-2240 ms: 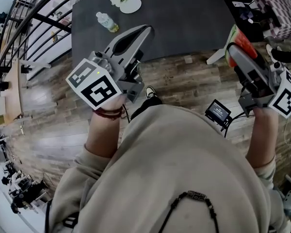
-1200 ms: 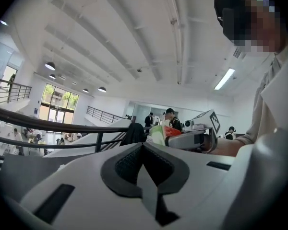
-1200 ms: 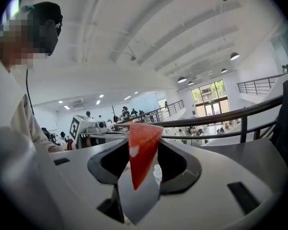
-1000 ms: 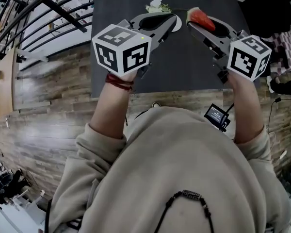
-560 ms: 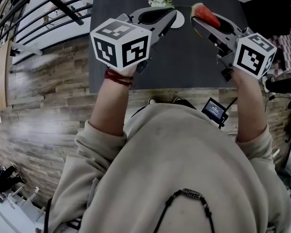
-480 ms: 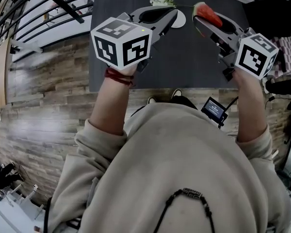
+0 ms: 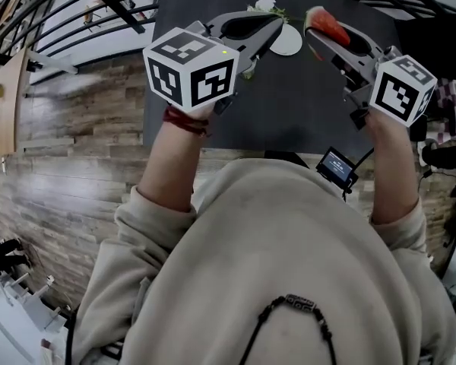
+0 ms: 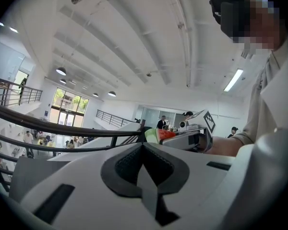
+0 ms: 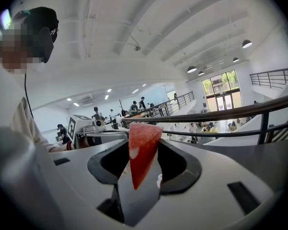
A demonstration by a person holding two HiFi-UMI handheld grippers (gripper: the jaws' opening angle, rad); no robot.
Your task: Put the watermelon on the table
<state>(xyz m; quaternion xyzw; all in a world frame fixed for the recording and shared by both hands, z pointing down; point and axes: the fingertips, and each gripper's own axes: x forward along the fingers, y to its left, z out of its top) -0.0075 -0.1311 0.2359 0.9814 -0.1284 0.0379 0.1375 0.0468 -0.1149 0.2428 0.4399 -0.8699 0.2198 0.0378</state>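
**Head view:** the right gripper (image 7: 319, 35) holds the watermelon (image 7: 328, 26), a red wedge, in the air over the far part of the dark table (image 7: 289, 105), towards its far right corner. A white plate (image 7: 287, 42) lies just to its left near the far edge, with flowers (image 7: 264, 4) beyond it. The left gripper (image 7: 269, 27) hangs over the plate's side of the table.

**Left gripper view:** its jaws are pressed together with nothing between them. The wedge shows beyond, in the other claw.

**Right gripper view:** the jaws pinch the wedge by its flat sides, point down and rind end up.

My reading is that the carry is nearly done and the placing step is at hand. The next move calls for lowering the right gripper onto bare tabletop beside the plate, then spreading the jaws once the slice rests there. How high it hangs I cannot tell.
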